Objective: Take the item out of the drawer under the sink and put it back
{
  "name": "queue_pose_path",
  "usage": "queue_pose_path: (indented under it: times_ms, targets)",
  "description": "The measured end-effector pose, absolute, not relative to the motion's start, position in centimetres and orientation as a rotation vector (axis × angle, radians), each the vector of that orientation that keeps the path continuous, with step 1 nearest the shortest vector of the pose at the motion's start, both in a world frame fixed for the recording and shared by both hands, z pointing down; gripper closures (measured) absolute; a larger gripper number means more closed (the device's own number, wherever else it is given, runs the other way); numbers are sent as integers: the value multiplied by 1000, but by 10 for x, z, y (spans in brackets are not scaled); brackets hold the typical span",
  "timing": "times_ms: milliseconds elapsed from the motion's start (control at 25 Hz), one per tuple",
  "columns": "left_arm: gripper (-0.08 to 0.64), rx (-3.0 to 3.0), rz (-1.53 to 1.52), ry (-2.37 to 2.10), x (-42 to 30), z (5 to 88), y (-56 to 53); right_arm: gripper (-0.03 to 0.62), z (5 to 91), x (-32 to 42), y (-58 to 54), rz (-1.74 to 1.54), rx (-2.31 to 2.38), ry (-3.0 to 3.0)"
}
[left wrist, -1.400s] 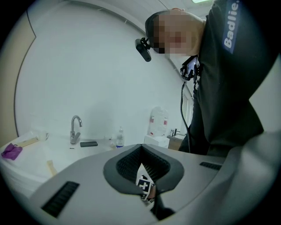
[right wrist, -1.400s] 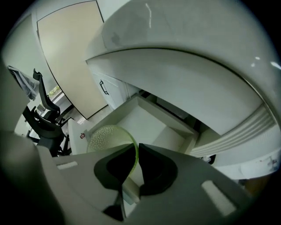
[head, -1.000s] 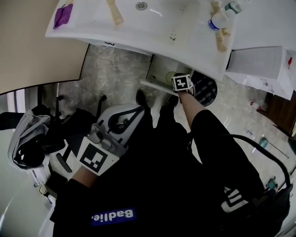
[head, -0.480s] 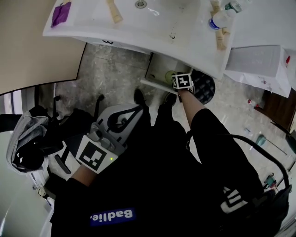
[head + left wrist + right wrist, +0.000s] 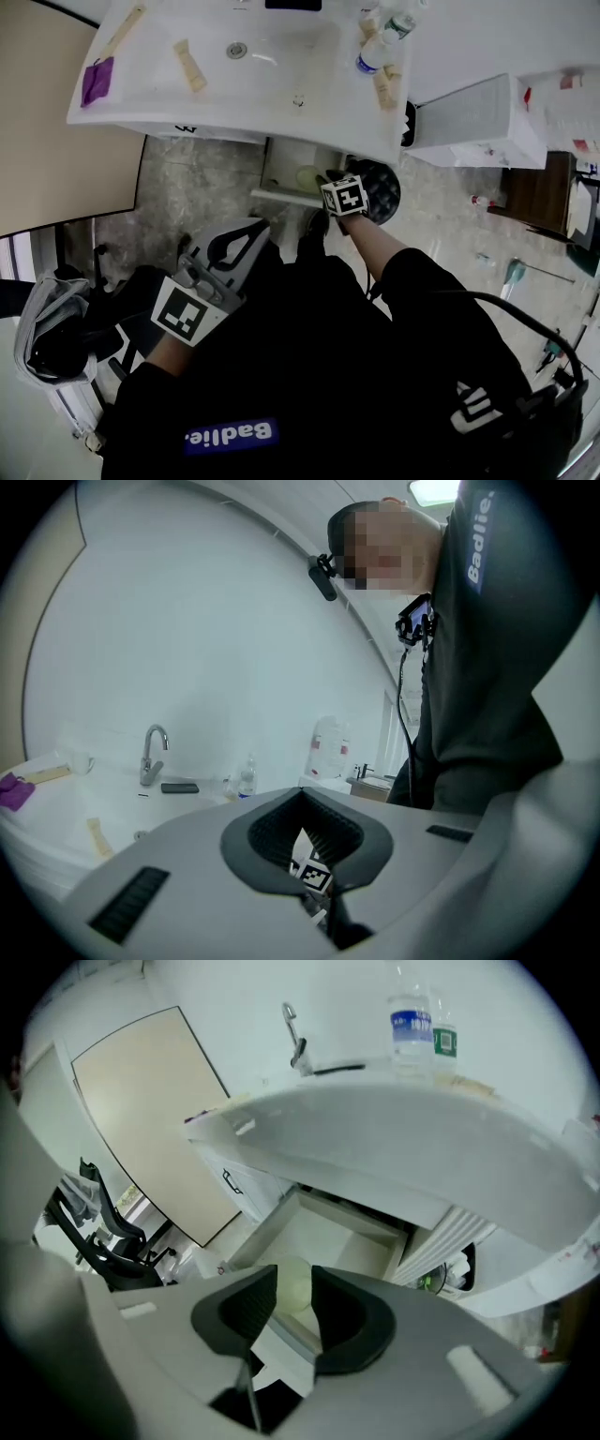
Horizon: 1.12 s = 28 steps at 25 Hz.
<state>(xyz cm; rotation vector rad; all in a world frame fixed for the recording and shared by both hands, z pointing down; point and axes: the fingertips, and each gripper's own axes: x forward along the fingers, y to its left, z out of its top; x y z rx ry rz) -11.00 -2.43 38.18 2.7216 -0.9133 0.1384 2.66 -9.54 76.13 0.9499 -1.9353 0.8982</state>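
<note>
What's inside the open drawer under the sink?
A pale yellow-green round item in the white drawer, otherwise bare. The right tool, jaws just opening, empty, hides the near end.

Glossy sink, shiny metal tap, clear plastic bottle, mottled stone-look floor, smooth matt drawer

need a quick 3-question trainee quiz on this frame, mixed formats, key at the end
1. True or false: the drawer under the sink is shut.
2. Where is the pale green round item? A in the sink; B in the drawer; C clamped in the right gripper.
3. In one word, the right gripper's state?
Key: 1 false, it stands open. 2 B. 3 open: its jaws have just been opening; the item shows in line between them but lies in the drawer, ungripped.
</note>
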Motion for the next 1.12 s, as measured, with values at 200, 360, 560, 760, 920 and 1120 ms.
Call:
queue_pose_path:
  times_ms: [200, 360, 560, 760, 920, 1120]
  targets:
    - [555, 2749, 87, -909, -98, 368, -24, 508, 678, 25, -86, 836, 964, -2116]
    - [555, 2756, 38, -893, -91, 359, -24, 537, 585, 19, -83, 740, 981, -2301]
    - [555, 2771, 7, -866, -81, 347, -23, 563, 479, 19, -70, 619, 996, -2504]
    - [554, 2799, 5, -790, -62, 340, -24, 569, 402, 22, -55, 489, 1021, -2674]
    - [555, 2827, 6, -716, -45, 330, -22, 589, 355, 16, -32, 334, 987, -2859]
    - [555, 2840, 23, -657, -30, 326, -12, 591, 344, 4, -7, 267, 886, -2991]
